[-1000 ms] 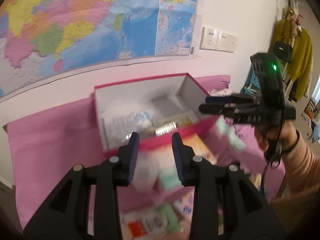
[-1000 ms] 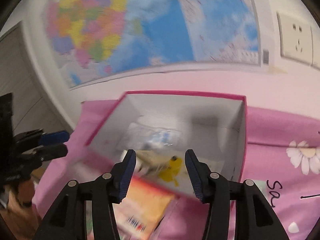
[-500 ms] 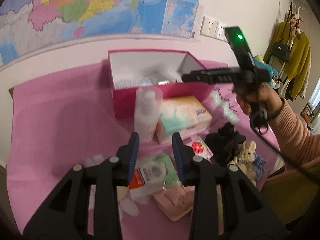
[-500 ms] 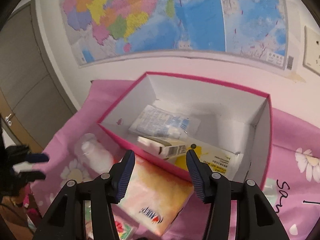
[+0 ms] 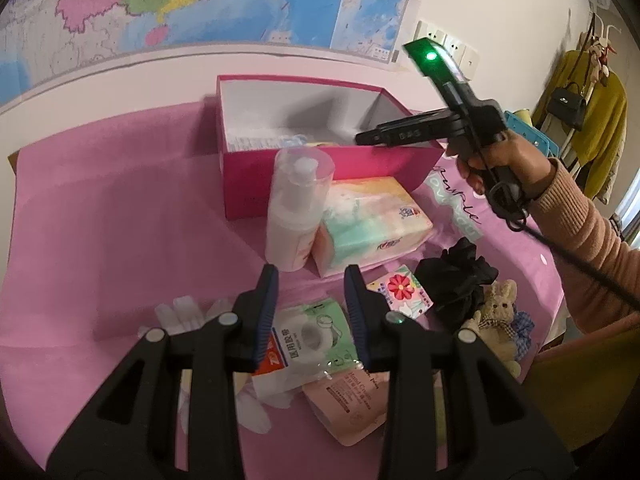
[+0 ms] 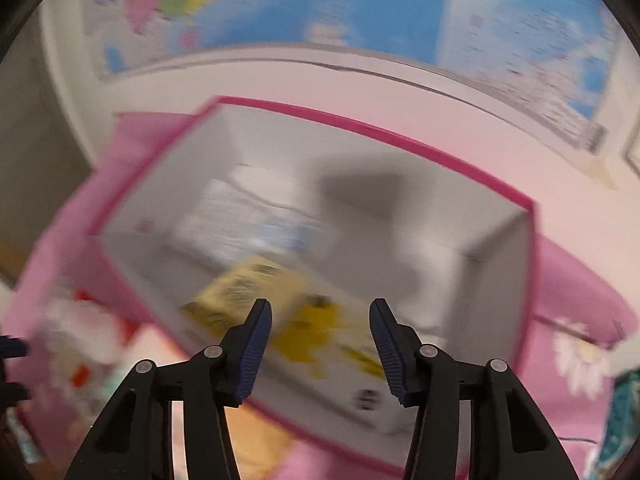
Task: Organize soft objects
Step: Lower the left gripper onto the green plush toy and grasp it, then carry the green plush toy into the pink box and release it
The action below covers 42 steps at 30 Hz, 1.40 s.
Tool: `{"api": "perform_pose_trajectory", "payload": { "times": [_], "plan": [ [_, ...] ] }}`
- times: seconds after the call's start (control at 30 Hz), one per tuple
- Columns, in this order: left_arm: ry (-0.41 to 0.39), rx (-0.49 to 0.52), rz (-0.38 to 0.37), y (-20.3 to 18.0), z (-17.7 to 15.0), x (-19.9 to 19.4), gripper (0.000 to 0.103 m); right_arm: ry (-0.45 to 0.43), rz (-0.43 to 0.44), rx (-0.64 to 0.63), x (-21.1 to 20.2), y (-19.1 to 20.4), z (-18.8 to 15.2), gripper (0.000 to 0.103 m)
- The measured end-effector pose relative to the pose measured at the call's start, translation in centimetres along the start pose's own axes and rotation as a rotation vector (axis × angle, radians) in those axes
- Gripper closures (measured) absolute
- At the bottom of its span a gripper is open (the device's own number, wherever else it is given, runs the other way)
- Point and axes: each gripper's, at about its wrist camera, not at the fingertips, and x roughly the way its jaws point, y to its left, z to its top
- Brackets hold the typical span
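Tissues: pastel soft-wrapped tissue pack (image 5: 370,224), light, squashy; pinch across short sides.
Left hand-held gripper (image 5: 310,300): narrow, empty.
Right hand-held gripper (image 6: 320,340): half-spread, empty, over pink cardboard box (image 6: 372,132).

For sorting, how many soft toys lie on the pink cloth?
1: a small toy rabbit at the cloth's right edge, beside the black fabric. Others may be hidden.

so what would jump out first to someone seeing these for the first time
Probably the open pink box at the back of the pink cloth, under the big wall map. The right gripper hangs open over it. In front lies a clutter: a white bottle, a tissue pack and a small plush rabbit.
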Motion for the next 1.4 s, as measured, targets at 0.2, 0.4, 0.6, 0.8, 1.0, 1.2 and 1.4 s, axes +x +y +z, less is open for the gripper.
{"api": "perform_pose_trajectory", "payload": {
  "times": [0.2,0.4,0.6,0.8,1.0,1.2,1.4],
  "plan": [
    [0.024,-0.016,-0.024,0.2,-1.0,0.2,0.067,-0.118,0.126,0.043,-4.6,-1.1,-2.4,0.052],
    [0.057,-0.009,-0.068,-0.6,-2.9,-0.3,0.067,-0.153,0.402,-0.012,-10.4,2.0,-8.6,0.051],
    [0.105,-0.031,-0.116,-1.2,-5.6,-0.8,0.067,-0.029,0.558,-0.012,-10.5,5.4,-15.6,0.051],
    [0.102,-0.048,-0.169,-1.7,-7.6,-2.5,0.067,0.0,0.652,0.018,-11.3,7.0,-20.6,0.046],
    [0.119,-0.009,-0.239,-3.2,-9.1,-3.3,0.067,0.002,0.646,-0.037,-11.9,9.5,-23.3,0.043],
    [0.154,0.038,-0.248,-5.0,-10.4,-2.5,0.049,-0.052,0.562,-0.054,-11.0,10.4,-23.6,0.061],
    [0.148,0.019,-0.217,-4.7,-10.0,-1.2,0.044,-0.123,0.572,-0.009,-11.5,9.5,-23.0,0.076]
  ]
}}
